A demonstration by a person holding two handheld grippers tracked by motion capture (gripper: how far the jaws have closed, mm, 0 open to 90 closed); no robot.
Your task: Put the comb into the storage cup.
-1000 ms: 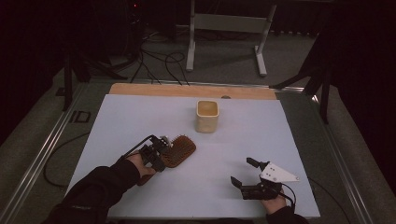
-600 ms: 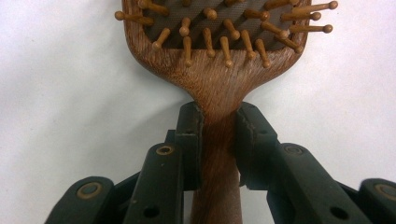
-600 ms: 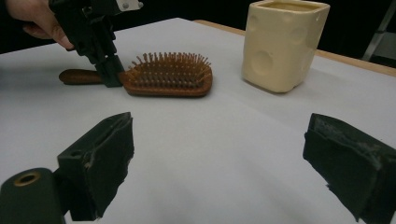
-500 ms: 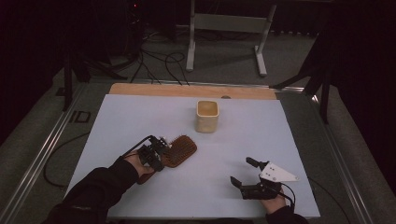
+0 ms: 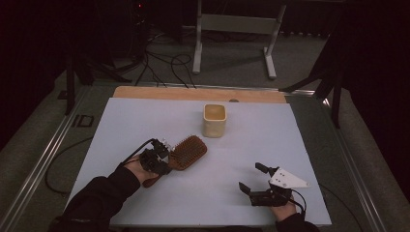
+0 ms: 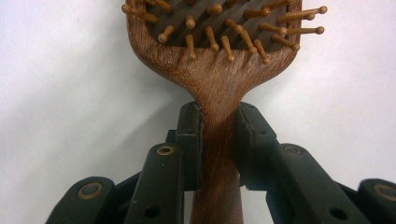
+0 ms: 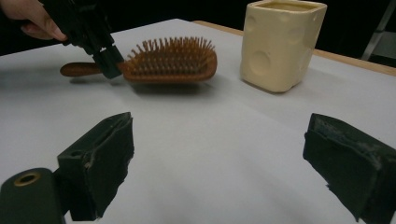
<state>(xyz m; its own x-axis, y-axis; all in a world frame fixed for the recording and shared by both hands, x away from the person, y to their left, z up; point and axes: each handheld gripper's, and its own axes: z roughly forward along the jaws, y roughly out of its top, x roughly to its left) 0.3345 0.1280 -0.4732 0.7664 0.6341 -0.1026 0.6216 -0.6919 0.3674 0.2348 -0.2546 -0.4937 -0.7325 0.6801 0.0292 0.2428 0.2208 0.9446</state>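
A wooden hairbrush [image 5: 189, 150] lies bristles up on the white table cover, left of centre. My left gripper [image 5: 162, 153] is shut on its handle, just behind the head. In the left gripper view the jaws pinch the narrow neck of the hairbrush [image 6: 219, 70] from both sides, with the left gripper [image 6: 219, 135] low over the sheet. In the right gripper view the brush [image 7: 173, 60] seems to sit slightly above its shadow. My right gripper [image 5: 250, 177] rests open near the front right, nothing between its fingers. Its open jaws [image 7: 219, 163] face the brush.
A cream square cup [image 5: 214, 120] stands upright behind the brush, and appears as the cup [image 7: 281, 42] at the upper right of the right gripper view. A wooden strip [image 5: 193, 93] borders the far edge of the table cover [image 5: 300, 140]. A metal stand [image 5: 232, 29] and cables are on the floor beyond.
The left gripper and the brush have shifted only very slightly. The right gripper has stayed where it was, still open.
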